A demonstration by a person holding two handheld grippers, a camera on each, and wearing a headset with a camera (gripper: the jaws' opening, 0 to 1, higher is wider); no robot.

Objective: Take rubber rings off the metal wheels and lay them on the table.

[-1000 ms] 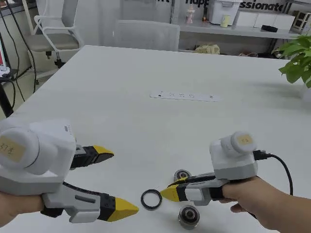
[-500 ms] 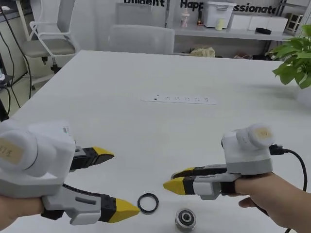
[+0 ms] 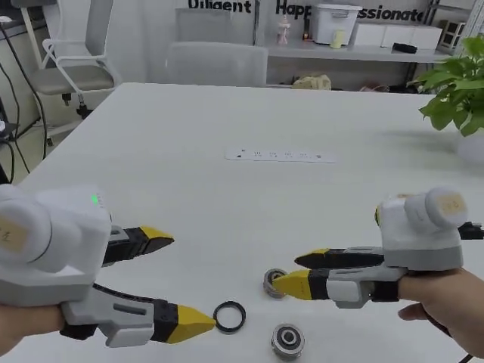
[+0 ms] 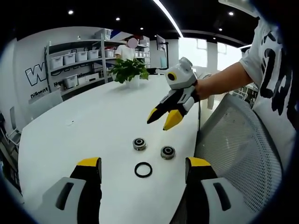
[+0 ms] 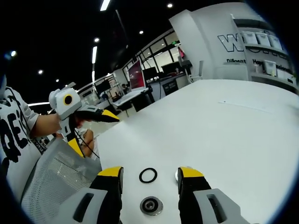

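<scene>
A loose black rubber ring lies flat on the white table near its front edge. One metal wheel with a dark rim sits just right of the ring. A second wheel lies partly behind the lower tip of my right gripper, which hovers open with nothing between its jaws. My left gripper is wide open and empty, its lower tip just left of the ring. In the left gripper view the ring lies ahead between the jaws, with both wheels beyond it.
A white power strip lies flush in the table's middle. A potted plant stands at the far right edge. Chairs and shelves with boxes are behind the table. A mesh chair back sits close to the near edge.
My right gripper has drawn back to the right, away from the ring, and the second wheel is now partly in sight at its tip. The left gripper has stayed put.
</scene>
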